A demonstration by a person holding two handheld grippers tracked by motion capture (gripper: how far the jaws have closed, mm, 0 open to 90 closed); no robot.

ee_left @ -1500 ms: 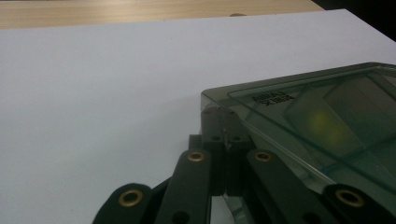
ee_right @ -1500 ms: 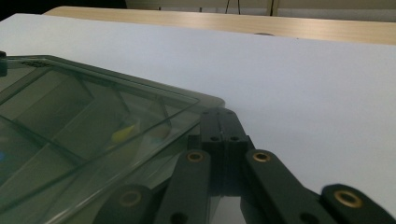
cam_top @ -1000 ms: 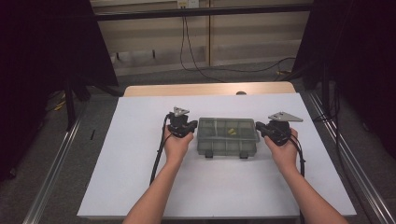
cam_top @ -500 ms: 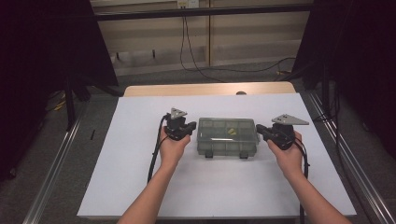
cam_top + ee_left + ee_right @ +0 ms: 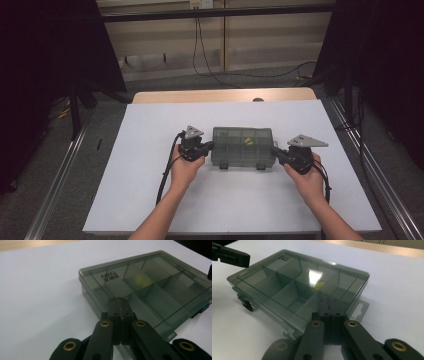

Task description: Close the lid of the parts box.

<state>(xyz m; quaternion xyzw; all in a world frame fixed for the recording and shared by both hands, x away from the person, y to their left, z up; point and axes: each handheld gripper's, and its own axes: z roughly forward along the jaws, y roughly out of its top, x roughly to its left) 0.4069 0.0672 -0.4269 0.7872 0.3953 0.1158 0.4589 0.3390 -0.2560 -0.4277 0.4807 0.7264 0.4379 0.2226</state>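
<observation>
Flanking the closed compartment box (image 5: pixel 243 146), left gripper (image 5: pixel 206 147) and right gripper (image 5: pixel 278 152) have jaws together.

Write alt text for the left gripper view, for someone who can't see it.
The left gripper, jaws shut together, points at the near end of a closed smoky clear plastic organizer box with dividers. The box sits on a white table, and something small and yellow shows through its lid.

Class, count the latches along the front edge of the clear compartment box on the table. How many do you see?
2. One latch sits left of centre on the front edge of the box; the other latch sits right of centre. None seem hidden.
</observation>
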